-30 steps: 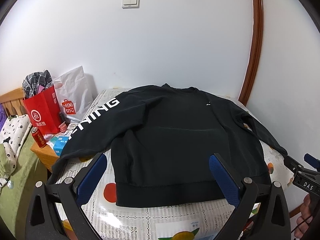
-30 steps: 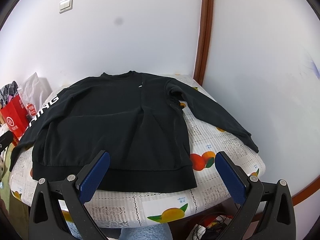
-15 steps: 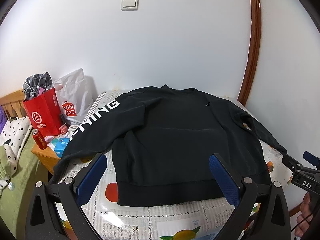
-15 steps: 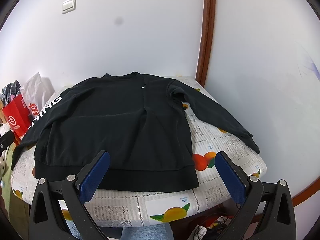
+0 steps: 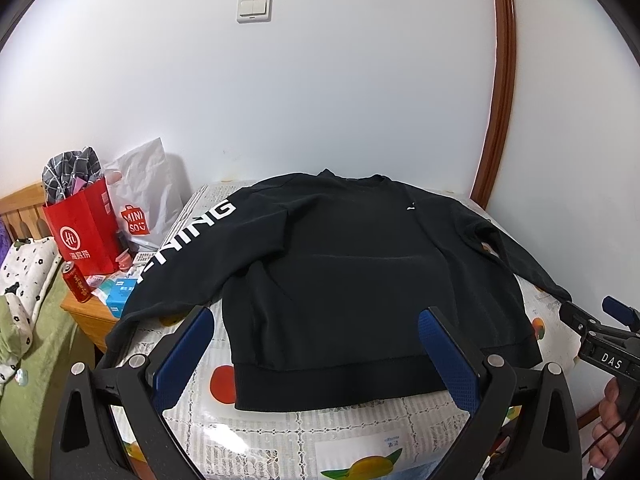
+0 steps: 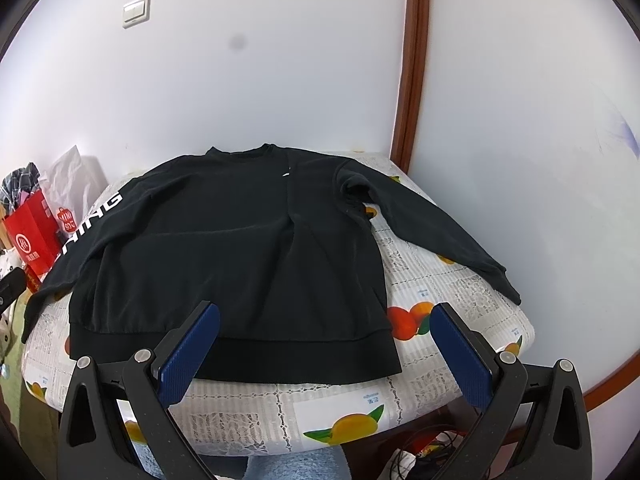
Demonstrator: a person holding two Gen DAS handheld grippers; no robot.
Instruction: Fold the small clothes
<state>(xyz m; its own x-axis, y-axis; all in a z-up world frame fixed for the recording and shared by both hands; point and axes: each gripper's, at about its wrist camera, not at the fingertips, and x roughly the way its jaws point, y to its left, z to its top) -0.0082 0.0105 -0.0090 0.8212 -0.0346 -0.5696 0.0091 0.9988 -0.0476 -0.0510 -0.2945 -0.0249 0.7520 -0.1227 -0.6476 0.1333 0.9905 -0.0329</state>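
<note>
While the black sweatshirt point(image 5: 360, 280) is lying flat on the fruit-print tablecloth point(image 5: 280, 432), the left gripper point(image 5: 316, 352) is hovering wide open, showing a red bag point(image 5: 80, 236). Only the right wrist view is showing the right gripper point(image 6: 326, 344) open and the whole plain sleeve point(image 6: 432, 228).

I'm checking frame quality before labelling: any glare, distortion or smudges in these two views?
Left wrist view: glare washes out the fruit-print tablecloth near the open left gripper; the brown wooden door trim bows from fisheye distortion. Right wrist view: a dark smudge on the wall; black long-sleeved sweatshirt sharp.
</note>
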